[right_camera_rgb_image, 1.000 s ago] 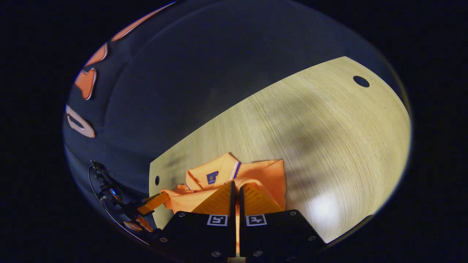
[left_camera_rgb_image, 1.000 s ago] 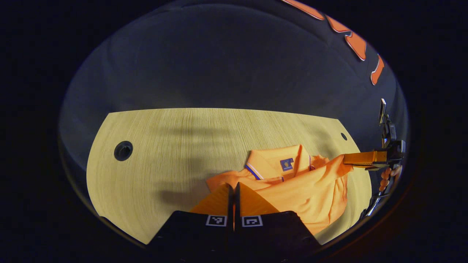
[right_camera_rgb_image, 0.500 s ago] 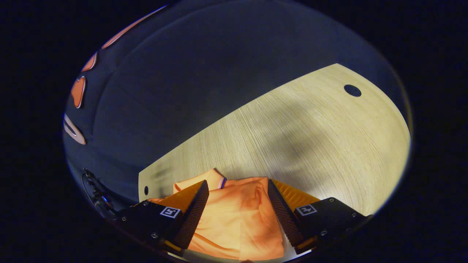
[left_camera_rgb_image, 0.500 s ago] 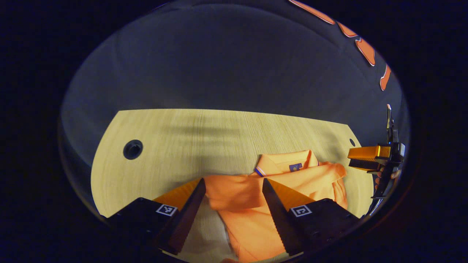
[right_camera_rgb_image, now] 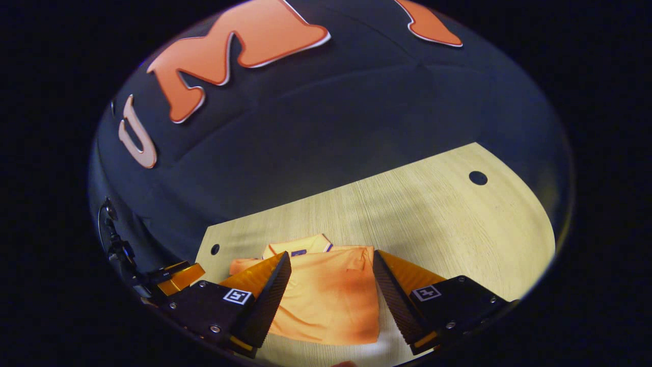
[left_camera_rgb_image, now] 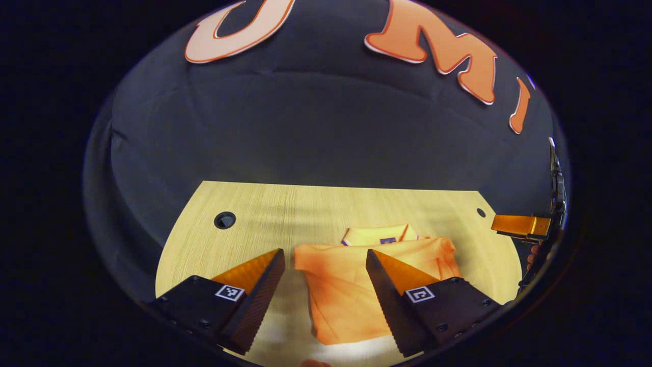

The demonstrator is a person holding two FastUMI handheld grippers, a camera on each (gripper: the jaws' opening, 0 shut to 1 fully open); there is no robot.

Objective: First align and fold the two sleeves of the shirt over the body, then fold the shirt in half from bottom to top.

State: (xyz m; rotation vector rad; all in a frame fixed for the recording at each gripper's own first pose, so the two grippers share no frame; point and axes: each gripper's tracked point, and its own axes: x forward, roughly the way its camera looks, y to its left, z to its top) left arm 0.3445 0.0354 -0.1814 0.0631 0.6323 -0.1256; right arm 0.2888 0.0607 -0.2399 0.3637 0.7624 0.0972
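The orange polo shirt (left_camera_rgb_image: 356,275) lies folded on the pale wooden table (left_camera_rgb_image: 285,214), its collar at the far edge of the bundle. In the left gripper view my left gripper (left_camera_rgb_image: 325,255) stands open above the shirt's left part, holding nothing. The right gripper (left_camera_rgb_image: 519,225) shows at the far right of that view, beside the shirt. In the right gripper view the folded shirt (right_camera_rgb_image: 326,295) lies between the spread fingers of my right gripper (right_camera_rgb_image: 331,257), which is open and apart from the cloth. The left gripper (right_camera_rgb_image: 178,278) shows low at the left there.
The table (right_camera_rgb_image: 458,219) has a round cable hole near each far corner: one hole (left_camera_rgb_image: 224,220) at the left, another hole (left_camera_rgb_image: 481,212) at the right, and a hole (right_camera_rgb_image: 478,178) in the right gripper view. The booth's black cloth wall stands behind the table.
Both grippers, shut on the shirt's hem a second ago, opened and let it drop over the body. Both have since pulled back and tilted up; the shirt lies flatter.
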